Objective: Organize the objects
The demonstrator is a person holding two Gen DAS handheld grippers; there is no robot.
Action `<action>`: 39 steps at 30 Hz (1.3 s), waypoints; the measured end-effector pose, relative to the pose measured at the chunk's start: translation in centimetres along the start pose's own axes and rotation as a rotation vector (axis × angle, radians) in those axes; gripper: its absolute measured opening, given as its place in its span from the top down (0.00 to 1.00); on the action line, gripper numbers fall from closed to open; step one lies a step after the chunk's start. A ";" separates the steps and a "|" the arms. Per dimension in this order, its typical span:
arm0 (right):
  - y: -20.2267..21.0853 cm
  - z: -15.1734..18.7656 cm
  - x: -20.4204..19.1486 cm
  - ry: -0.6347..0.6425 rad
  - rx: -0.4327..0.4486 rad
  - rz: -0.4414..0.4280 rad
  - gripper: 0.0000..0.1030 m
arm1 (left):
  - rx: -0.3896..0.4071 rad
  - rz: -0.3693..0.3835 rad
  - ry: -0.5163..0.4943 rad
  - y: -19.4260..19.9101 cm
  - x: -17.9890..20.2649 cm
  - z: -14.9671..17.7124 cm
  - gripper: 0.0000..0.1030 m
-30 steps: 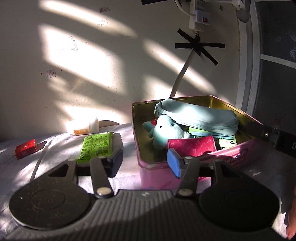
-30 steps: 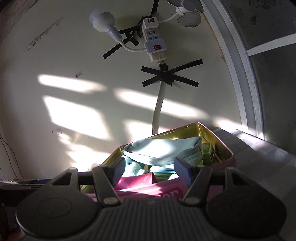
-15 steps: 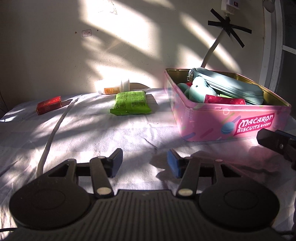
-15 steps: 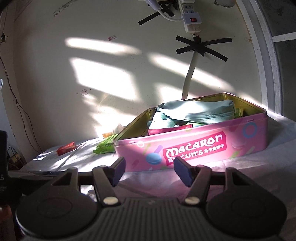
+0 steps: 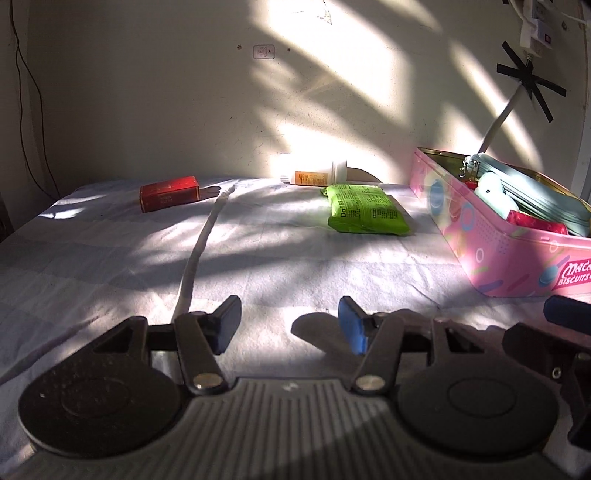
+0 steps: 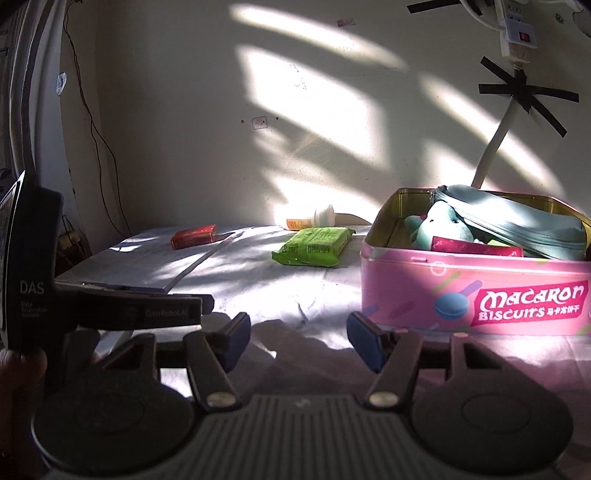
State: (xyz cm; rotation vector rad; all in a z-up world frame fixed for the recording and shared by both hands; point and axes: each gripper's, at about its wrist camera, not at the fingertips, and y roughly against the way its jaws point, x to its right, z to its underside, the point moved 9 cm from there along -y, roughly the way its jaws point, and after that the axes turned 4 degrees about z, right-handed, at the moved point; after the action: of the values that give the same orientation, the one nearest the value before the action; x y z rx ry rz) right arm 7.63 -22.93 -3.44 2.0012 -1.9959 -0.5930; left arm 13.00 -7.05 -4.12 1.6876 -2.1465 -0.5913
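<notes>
Pink and printed with "Macaron Biscuits", the biscuit tin (image 6: 476,291) stands lidless at the right of the table (image 5: 280,266), which is draped in a pale, creased cloth. Inside it we see a grey-blue zip pouch (image 6: 517,218) lying across the far side, a teal plush toy (image 6: 439,225) leaning against the pouch, and a red packet (image 6: 476,249) propped just in front of the toy. More things sit beneath these, but we cannot make them out.

Outside the tin, a green snack packet (image 5: 365,214) lies flat just to its left, apart from the tin's wall. Beyond the packet, against the far wall, a white bottle (image 5: 314,173) with an orange label lies on its side in a patch of glaring sun. A red box (image 5: 170,192) rests well to the left, near the far edge. A white cable (image 5: 201,251) runs across the cloth from near the red box towards us.

Our left gripper (image 5: 289,328) hovers over bare cloth with its jaws opening and nothing between them. Our right gripper (image 6: 298,341) hangs near the tin's front left corner, jaws moderately apart and empty. In the right wrist view the left gripper's dark body juts in from the left.

On the wall, black tape (image 6: 524,94) pins a white power strip (image 6: 515,31) and its cord.
</notes>
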 end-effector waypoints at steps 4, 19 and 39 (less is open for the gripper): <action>-1.9 0.1 -2.4 0.026 -0.040 -0.035 0.42 | 0.010 -0.032 0.012 -0.7 -2.5 -0.9 0.41; -7.1 0.2 -5.0 0.028 -0.112 -0.045 0.41 | -0.022 -0.033 0.038 -4.3 -5.7 -1.7 0.41; -6.5 -0.4 -4.6 -0.023 -0.059 -0.095 0.31 | -0.041 -0.019 0.063 -4.7 -6.2 -1.5 0.36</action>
State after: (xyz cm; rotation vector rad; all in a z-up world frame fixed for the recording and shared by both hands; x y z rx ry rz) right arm 13.72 -18.23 -5.54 2.0720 -1.8819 -0.6905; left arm 19.07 -2.12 -5.39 1.6845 -2.0632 -0.5756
